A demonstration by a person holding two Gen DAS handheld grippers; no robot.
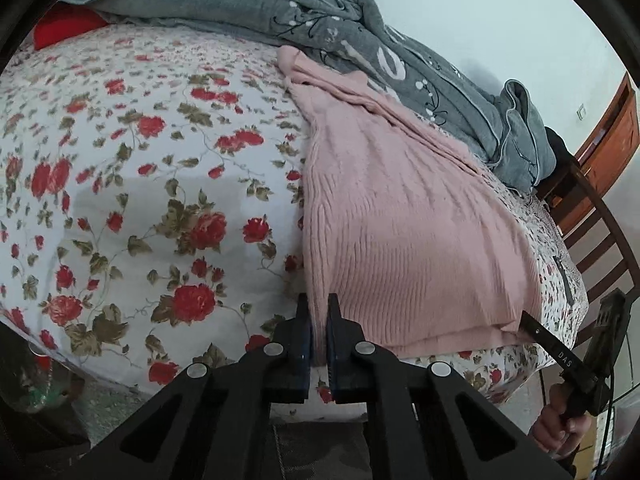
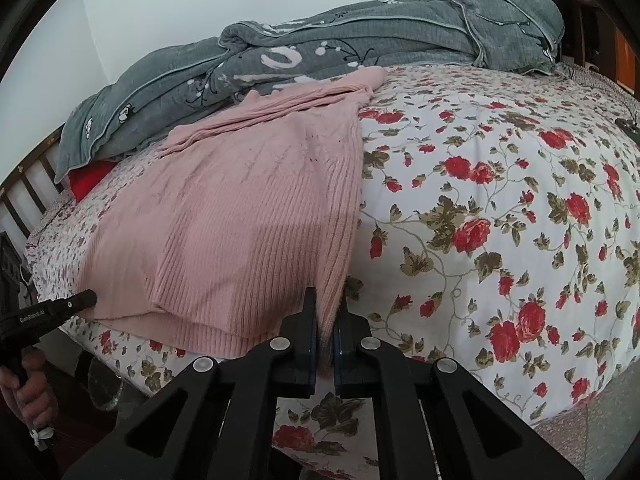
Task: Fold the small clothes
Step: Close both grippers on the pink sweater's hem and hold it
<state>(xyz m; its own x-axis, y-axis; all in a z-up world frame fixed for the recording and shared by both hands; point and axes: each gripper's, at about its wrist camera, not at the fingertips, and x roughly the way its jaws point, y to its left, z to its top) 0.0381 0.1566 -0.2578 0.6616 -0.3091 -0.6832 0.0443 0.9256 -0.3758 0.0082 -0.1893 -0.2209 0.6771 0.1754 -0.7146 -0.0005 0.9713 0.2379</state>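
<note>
From the left wrist, my left tool [image 1: 319,320] is clamped on the near corner of the pink sweater [image 1: 400,216], the knit pinched between both pads. The sweater runs away from the tool up the bed [image 1: 120,184], its far end lying against the grey blanket [image 1: 360,40]. Off to the tool's right, the right tool [image 1: 532,326] meets the sweater's other near corner, with the person's hand [image 1: 560,426] below it. My worry here: only a thin edge sits in the pads, so a hard pull could slip the loose knit free.

From the right wrist, my right tool [image 2: 325,320] is closed on the sweater [image 2: 240,208] too, at the corner directly ahead. The left tool [image 2: 86,300] touches the hem well to this tool's left. The sweater looks ribbed, soft and stretchy, lying mostly flat with its sleeves bunched at the far end. If I lift the two corners unevenly, I judge the hem will sag between the tools and the fold will land crooked, or the far end may drag the blanket [image 2: 280,60].
</note>
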